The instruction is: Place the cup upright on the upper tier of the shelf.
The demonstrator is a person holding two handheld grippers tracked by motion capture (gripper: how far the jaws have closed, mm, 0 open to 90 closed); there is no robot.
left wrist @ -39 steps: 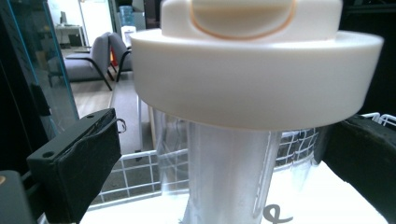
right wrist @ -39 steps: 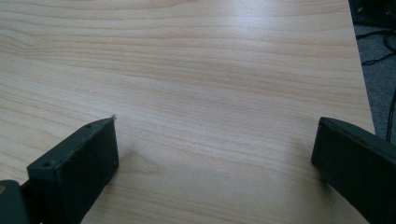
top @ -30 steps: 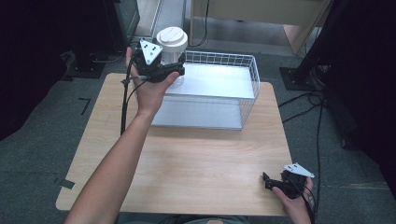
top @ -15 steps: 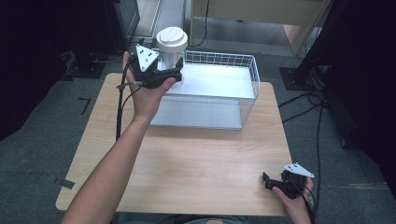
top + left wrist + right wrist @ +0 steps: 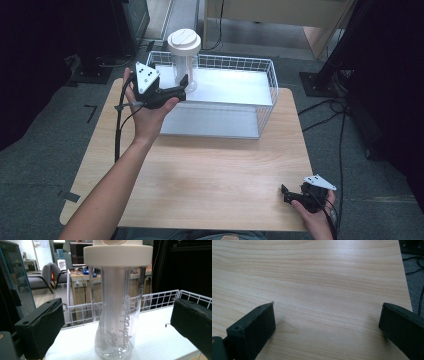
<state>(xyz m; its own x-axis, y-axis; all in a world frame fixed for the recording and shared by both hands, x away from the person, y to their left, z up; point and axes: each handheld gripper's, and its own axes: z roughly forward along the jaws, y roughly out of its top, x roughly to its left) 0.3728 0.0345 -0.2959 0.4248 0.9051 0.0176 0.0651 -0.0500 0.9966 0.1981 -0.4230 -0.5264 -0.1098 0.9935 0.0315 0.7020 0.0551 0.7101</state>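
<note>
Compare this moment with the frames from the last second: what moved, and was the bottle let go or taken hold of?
The left tool has drawn back slightly toward the person. Its jaws now stand open on either side of the clear bottle, apart from it, so the bottle looks released. The bottle stands upright in the wire basket, in the same corner as before. The right tool stayed open, low over the table near its front right corner.

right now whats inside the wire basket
A clear bottle with a white lid stands upright in the wire basket, in its rear left corner. The left gripper hides the bottle's base from above.
</note>
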